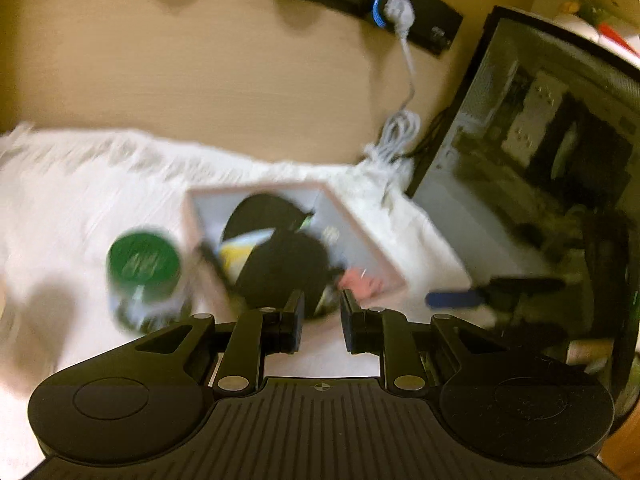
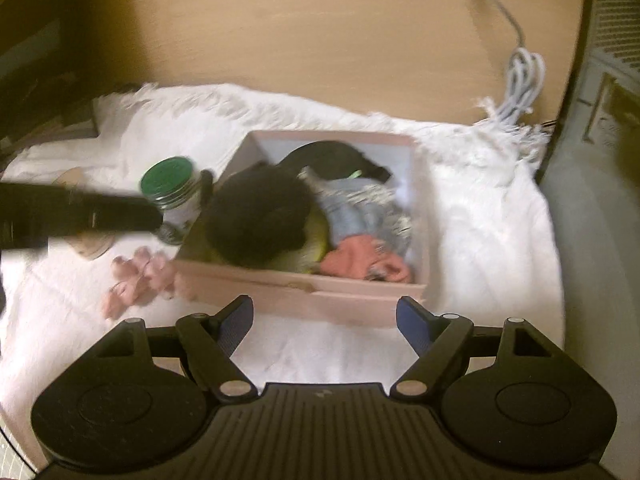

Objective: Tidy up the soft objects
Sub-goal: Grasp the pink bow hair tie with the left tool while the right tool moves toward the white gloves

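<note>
1. The right gripper [image 2: 325,322] is nearest, with its jaws spread wide and nothing between them.
2. The left gripper [image 1: 322,322] has its jaws close together with a small gap, and nothing is in it.
3. A white towel [image 2: 488,224] covers the table.
4. A pink box [image 2: 304,292] sits on the towel, just past the right gripper.
5. Soft things lie inside: a black fluffy ball [image 2: 260,212], a blue cloth [image 2: 360,208] and an orange cloth [image 2: 356,264].
6. A pink scrunchie [image 2: 136,276] lies on the towel beside the box.
7. A green-lidded jar [image 2: 170,178] stands farther back, next to the box.
</note>
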Tool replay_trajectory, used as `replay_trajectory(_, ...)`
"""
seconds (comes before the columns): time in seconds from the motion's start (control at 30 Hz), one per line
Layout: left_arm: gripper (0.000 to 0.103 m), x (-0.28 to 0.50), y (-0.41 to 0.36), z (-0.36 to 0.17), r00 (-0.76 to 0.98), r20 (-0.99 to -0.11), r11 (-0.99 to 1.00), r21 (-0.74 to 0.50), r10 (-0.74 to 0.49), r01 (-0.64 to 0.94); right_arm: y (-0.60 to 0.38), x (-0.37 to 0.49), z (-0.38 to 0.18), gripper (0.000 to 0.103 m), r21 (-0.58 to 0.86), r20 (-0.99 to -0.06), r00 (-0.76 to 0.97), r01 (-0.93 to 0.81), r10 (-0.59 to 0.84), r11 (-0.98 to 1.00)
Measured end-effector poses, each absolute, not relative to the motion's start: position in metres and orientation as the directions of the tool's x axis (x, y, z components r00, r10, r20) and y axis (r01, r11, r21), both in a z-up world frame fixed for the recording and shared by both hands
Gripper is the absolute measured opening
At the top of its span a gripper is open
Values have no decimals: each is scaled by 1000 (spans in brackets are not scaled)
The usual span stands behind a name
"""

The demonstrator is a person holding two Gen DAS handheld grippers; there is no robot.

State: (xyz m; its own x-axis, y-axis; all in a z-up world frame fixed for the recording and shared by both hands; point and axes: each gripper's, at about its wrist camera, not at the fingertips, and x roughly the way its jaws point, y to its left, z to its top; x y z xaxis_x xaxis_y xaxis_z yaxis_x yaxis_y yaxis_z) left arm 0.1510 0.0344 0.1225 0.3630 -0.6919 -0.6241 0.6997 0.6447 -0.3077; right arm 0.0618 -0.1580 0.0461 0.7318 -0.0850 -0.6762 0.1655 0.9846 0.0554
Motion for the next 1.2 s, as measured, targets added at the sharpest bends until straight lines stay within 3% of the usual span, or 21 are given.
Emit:
replay_trajectory(0.33, 22, 137, 115, 61, 470, -718, 840, -307, -513, 448, -124, 71, 20, 79, 55, -728, 685, 98, -27, 994)
replay_trajectory(0.57, 22, 147, 134, 55, 541, -717, 894, -293, -440, 338, -112, 77, 16, 79, 42, -737, 676, 61, -11, 997)
replay_trajectory(0.7, 22, 166, 114, 54, 537, -704, 874, -264, -464, 408, -108, 79, 11, 79, 44, -746, 666, 50, 0, 998)
replay_trajectory(0.97, 25, 207, 59, 29, 438, -817, 786, -29, -374, 617, -117, 74, -2, 79, 54, -767, 641, 87, -14, 995)
replay_trajectory(1.2, 22, 213, 50, 26, 391, -846, 733, 0, -363, 680, -136, 72, -16, 79, 117, -804, 595, 152, 4, 981)
